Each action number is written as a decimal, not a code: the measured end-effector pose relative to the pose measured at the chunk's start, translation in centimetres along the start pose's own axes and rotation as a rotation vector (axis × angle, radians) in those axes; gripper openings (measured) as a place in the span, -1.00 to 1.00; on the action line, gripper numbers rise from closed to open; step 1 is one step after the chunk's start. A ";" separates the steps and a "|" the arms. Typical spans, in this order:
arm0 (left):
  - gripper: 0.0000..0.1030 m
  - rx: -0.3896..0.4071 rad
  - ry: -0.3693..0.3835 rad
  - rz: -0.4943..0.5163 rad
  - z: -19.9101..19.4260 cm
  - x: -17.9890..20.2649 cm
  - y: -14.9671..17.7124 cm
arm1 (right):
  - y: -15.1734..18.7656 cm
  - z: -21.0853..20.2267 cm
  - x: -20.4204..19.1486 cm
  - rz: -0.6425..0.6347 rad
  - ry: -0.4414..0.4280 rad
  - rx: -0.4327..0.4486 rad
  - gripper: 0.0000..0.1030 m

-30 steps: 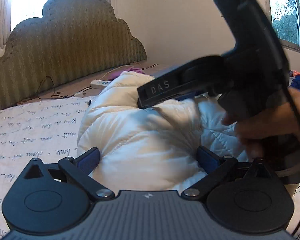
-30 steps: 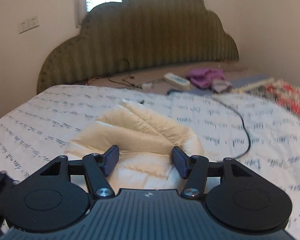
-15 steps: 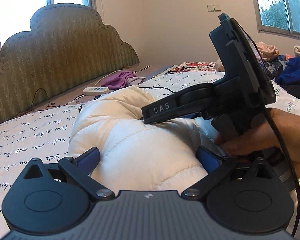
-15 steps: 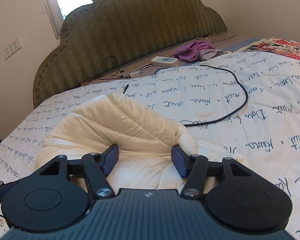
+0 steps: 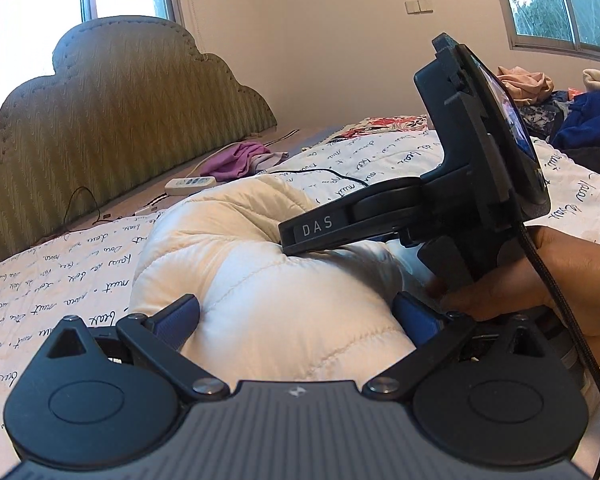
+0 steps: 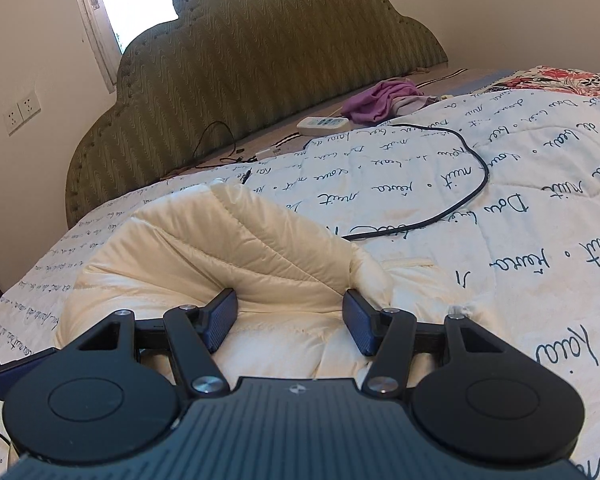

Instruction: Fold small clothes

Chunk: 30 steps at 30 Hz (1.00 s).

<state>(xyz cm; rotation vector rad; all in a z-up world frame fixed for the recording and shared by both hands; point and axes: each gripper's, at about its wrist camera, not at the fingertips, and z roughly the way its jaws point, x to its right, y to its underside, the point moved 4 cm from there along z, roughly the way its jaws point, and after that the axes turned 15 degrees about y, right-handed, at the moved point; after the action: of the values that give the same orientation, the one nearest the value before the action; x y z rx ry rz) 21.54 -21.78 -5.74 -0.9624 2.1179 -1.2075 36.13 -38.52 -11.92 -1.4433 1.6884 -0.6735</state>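
The jacket (image 6: 236, 256) is puffy quilted cloth, cream, with a soft sheen and stitched seams. Under it, the bedspread (image 6: 500, 208) is matt quilted cotton printed with dark script. The headboard (image 6: 260, 64) at the bed's far edge shows olive woven fabric, ribbed and studded. The left gripper (image 5: 296, 316) is matt black plastic with shiny metal screws and ribbed blue rubber pads (image 5: 178, 318). A black cable (image 6: 456, 208) looks smooth.
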 end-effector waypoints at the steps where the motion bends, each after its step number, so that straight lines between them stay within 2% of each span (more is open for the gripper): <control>1: 1.00 0.002 -0.003 0.004 0.0 0.1 0.0 | 0.1 0.0 0.0 0.003 -0.001 0.002 0.16; 8: 1.00 0.027 -0.024 0.047 -0.1 0.7 0.4 | 0.3 -0.3 0.0 0.017 0.004 0.035 0.17; 12: 1.00 0.018 0.037 0.033 -2.0 -0.1 -0.2 | -0.5 -1.7 -0.1 0.029 0.003 0.008 0.27; 15: 1.00 0.091 0.032 -0.001 -4.8 -1.8 -0.8 | -1.7 -5.4 0.4 0.085 -0.029 0.045 0.72; 16: 1.00 0.106 0.027 -0.012 -5.5 -2.4 -0.9 | -2.1 -7.2 0.7 0.106 -0.034 0.078 0.93; 18: 1.00 0.118 0.017 -0.052 -6.5 -4.1 -1.1 | -2.5 -10.2 1.6 0.107 -0.004 0.134 1.00; 19: 1.00 0.114 0.023 -0.093 -6.7 -5.4 -1.0 | -2.4 -11.2 2.2 0.094 0.014 0.137 1.00; 21: 1.00 0.093 0.064 -0.206 -6.8 -7.8 -0.7 | -1.9 -12.1 3.9 0.081 0.041 0.069 1.00; 25: 1.00 0.039 0.244 -0.597 -5.5 -13.1 1.8 | 1.4 -11.6 7.3 0.165 0.042 -0.132 0.99; 27: 1.00 0.015 0.342 -0.796 -4.6 -14.5 3.8 | 2.8 -11.1 8.3 0.186 0.061 -0.173 0.99; 29: 1.00 -0.020 0.447 -0.918 -3.4 -15.0 5.1 | 4.6 -10.4 8.6 0.223 0.043 -0.216 0.99; 30: 1.00 -0.037 0.498 -0.966 -2.7 -14.7 5.7 | 5.3 -10.1 8.6 0.246 -0.006 -0.233 0.99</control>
<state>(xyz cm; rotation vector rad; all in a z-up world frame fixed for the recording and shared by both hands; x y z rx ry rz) 26.81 -6.86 -8.16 -1.9934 2.0369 -2.0226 24.52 -46.80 -12.70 -1.3587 1.9500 -0.3457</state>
